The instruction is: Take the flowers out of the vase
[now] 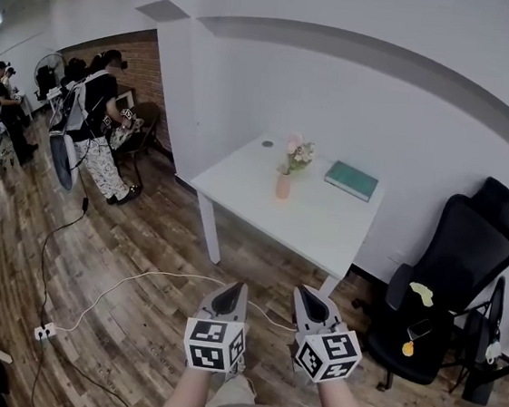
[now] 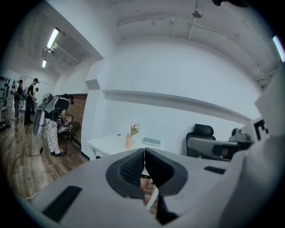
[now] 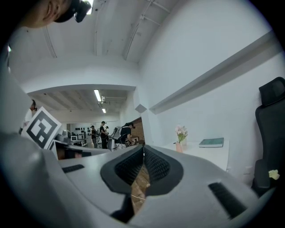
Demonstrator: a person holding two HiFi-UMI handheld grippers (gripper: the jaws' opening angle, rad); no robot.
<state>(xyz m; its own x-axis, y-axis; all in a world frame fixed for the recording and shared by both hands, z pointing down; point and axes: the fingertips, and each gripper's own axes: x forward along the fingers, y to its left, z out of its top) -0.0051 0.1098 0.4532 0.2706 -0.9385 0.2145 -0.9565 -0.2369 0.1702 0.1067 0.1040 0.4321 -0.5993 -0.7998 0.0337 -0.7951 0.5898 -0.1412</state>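
A small pink vase (image 1: 282,186) with pale pink flowers (image 1: 298,154) stands upright on a white table (image 1: 325,223) by the wall. Both grippers are held side by side over the wooden floor, well short of the table and pointing toward it. My left gripper (image 1: 234,289) is shut with nothing between its pads. My right gripper (image 1: 303,295) is shut and empty too. In the left gripper view the vase (image 2: 128,142) and flowers (image 2: 134,128) show far off above the closed jaws (image 2: 144,151). The right gripper view has the vase (image 3: 179,147) right of its closed jaws (image 3: 143,149).
A green book (image 1: 351,180) lies on the table right of the vase, and a small dark object (image 1: 267,143) sits at its far corner. A black office chair (image 1: 451,284) stands right of the table. People (image 1: 94,125) stand far left. A white cable and power strip (image 1: 43,332) lie on the floor.
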